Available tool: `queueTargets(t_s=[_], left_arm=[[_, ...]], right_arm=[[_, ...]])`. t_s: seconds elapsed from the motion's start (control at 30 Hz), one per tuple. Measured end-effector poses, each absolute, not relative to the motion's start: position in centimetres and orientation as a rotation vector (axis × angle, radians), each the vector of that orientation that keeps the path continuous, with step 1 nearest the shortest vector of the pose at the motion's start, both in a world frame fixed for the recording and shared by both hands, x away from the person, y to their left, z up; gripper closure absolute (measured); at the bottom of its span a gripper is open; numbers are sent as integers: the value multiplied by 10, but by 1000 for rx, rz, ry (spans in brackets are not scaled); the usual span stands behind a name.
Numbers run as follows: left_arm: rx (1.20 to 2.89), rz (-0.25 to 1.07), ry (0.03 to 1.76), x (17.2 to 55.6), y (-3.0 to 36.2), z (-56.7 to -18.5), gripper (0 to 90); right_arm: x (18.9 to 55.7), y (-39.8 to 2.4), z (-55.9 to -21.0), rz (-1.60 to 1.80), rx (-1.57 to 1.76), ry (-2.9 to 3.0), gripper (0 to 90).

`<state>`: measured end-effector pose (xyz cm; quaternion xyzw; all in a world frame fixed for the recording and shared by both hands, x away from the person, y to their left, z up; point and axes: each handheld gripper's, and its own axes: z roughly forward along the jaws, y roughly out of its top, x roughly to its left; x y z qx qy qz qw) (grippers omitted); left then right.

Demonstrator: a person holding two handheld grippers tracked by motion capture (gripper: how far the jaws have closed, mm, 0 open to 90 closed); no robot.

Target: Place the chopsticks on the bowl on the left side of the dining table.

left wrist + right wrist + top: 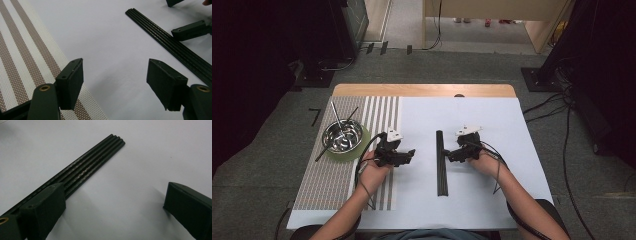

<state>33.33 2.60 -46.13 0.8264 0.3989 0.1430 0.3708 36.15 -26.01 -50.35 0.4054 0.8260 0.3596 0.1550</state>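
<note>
Black and ribbed, the bundle of chopsticks (441, 162) is our landmark: four slim round rods lying side by side, flush, on the white table sheet (492, 200). From the high view we see the bundle as one straight dark strip running toward and away from the person, with the left gripper (411, 154) well to its left and the right gripper (448, 154) just at its right edge; both hands hold their tools low over the sheet. Further left of the bundle, that view alone gives us a shiny steel bowl (343, 135) on a round green coaster (362, 145), with thin metal sticks (338, 121) leaning out of it, all resting on a woven mat (327, 180) striped brown and white. The left gripper view brings up what the high view cannot: the coarse weave of the mat (17, 57), the grooves between the rods (172, 47), and the flat matte pads of our left gripper (115, 82) standing wide apart with nothing between them. The right gripper view shows the rods' (95, 160) rounded ends and a band of fine ridged texture along them; our right gripper's (115, 202) jaws are spread wide too, one pad over the bundle's edge, gripping nothing. We can read no writing or brand anywhere.
</note>
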Motion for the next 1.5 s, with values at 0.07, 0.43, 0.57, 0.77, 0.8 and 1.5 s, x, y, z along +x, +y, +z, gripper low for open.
queueTargets(t_s=[0.07,0.43,0.57,0.77,0.8,1.5], left_arm=[[2114,361,1022,333,25,-462,298],[2118,370,994,328,16,-465,284],[2125,368,985,327,12,-467,278],[2134,372,958,325,7,-469,277],[2134,370,954,324,7,-470,277],[2131,310,905,316,-9,-477,259]], right_arm=[[361,-260,-503,1029,1162,2367,33],[362,-260,-504,1031,1160,2365,33],[362,-260,-504,1031,1160,2365,33],[362,-260,-504,1031,1159,2366,33],[362,-260,-504,1031,1159,2366,33],[362,-260,-504,1030,1158,2366,33]])
